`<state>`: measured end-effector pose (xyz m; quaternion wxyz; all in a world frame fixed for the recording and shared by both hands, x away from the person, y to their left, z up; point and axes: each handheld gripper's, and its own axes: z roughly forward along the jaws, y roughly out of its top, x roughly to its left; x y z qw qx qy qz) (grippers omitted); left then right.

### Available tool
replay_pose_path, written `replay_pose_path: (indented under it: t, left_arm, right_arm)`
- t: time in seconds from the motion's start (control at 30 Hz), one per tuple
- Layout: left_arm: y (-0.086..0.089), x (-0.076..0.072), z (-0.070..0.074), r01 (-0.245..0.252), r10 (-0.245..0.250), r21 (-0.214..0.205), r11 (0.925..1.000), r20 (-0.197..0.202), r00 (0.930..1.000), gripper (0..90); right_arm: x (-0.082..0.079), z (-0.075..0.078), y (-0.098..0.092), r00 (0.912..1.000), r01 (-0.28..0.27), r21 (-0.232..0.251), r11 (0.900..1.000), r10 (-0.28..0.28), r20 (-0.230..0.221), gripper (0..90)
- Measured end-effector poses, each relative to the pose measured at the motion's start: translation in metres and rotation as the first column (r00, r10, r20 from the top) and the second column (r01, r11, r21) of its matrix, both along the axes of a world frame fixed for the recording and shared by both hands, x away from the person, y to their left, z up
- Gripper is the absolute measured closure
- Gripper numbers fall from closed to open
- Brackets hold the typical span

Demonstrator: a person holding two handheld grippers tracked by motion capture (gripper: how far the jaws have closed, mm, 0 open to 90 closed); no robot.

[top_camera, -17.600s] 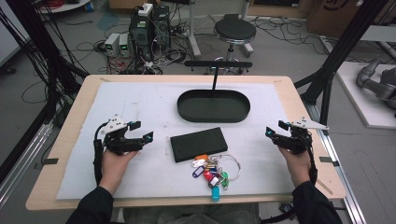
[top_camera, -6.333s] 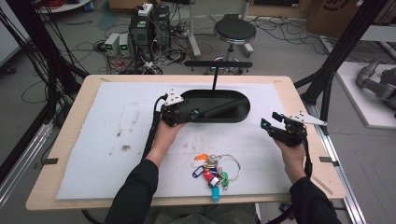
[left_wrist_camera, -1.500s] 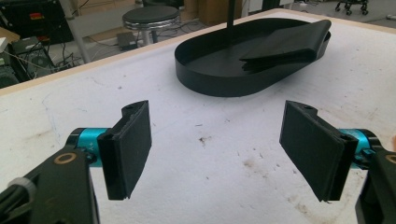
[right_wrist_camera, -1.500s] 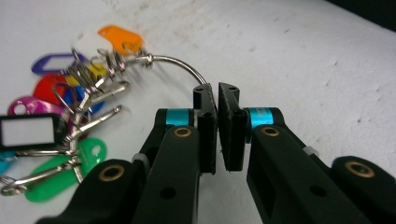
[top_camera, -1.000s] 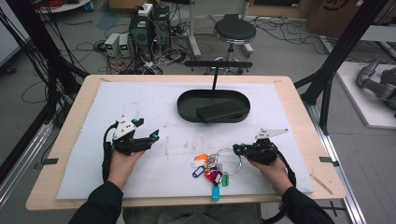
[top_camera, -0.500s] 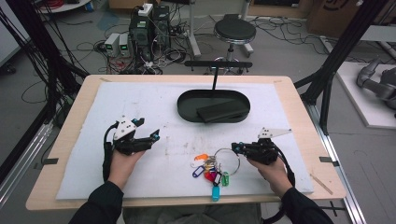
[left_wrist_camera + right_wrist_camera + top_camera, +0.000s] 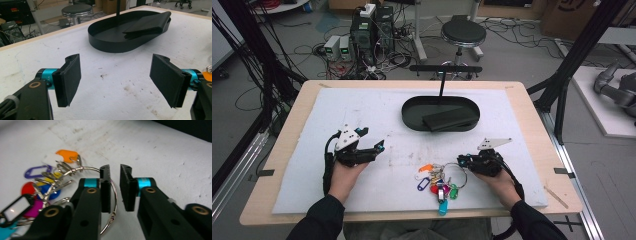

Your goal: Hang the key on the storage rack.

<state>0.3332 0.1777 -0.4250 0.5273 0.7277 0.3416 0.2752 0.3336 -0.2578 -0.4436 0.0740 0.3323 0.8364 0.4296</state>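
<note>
The right gripper (image 7: 462, 160) lies low on the bench near its front right corner, jaws pointing toward the key ring (image 7: 455, 175). In the right gripper view its 2 pads stand a narrow gap apart – they have just been opening – and the wire ring (image 7: 113, 192) runs along the inner face of one pad, in the gap but not pinched. The ring rests on the white mat (image 7: 362, 107), with the bunch of coloured tags (image 7: 437, 185) fanned out beside it toward the front edge: orange, purple, pink, green and teal among them.

The left gripper (image 7: 379, 147) sits toward the front left of the bench, held in the person's left hand (image 7: 343, 175). Its 2 pads (image 7: 68, 78) are wide apart, with bare, stained mat between them.

Further back, at the middle of the bench, stands an oval black tray (image 7: 412, 117) – a flat black case (image 7: 449, 119) lies in its right half, one end propped on the rim. A thin black post (image 7: 442, 82) rises from the tray's far side.
</note>
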Motion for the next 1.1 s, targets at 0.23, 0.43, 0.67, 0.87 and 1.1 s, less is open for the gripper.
replay_pose_path:
  t: [0.23,0.43,0.67,0.87,1.1]
  left_arm:
    - [0.000,-0.001,-0.001,0.000,0.000,0.002,1.0000,0.000,1.0000,25.1]
    - [0.001,-0.002,-0.001,-0.003,0.003,0.004,1.0000,-0.001,1.0000,25.1]
    - [0.000,-0.003,0.000,-0.002,0.002,0.006,1.0000,0.000,1.0000,25.2]
    - [0.000,-0.002,-0.001,-0.005,0.005,0.007,1.0000,0.002,1.0000,25.2]
    - [0.000,-0.003,0.000,-0.007,0.007,0.005,1.0000,0.005,1.0000,25.2]
  right_arm:
    - [0.004,-0.009,0.010,0.9993,-0.038,-0.088,0.9954,0.038,-0.002,74.4]
    - [0.001,-0.009,0.014,0.9976,-0.042,-0.138,0.9896,0.049,0.048,82.3]
    - [0.000,-0.009,0.015,0.9967,-0.051,-0.145,0.9881,0.060,0.055,87.7]
    - [0.003,-0.002,0.007,0.9993,-0.017,-0.047,0.9987,0.019,0.034,87.7]
    - [0.001,0.007,0.001,0.9994,-0.007,0.065,0.9979,0.005,0.035,87.8]
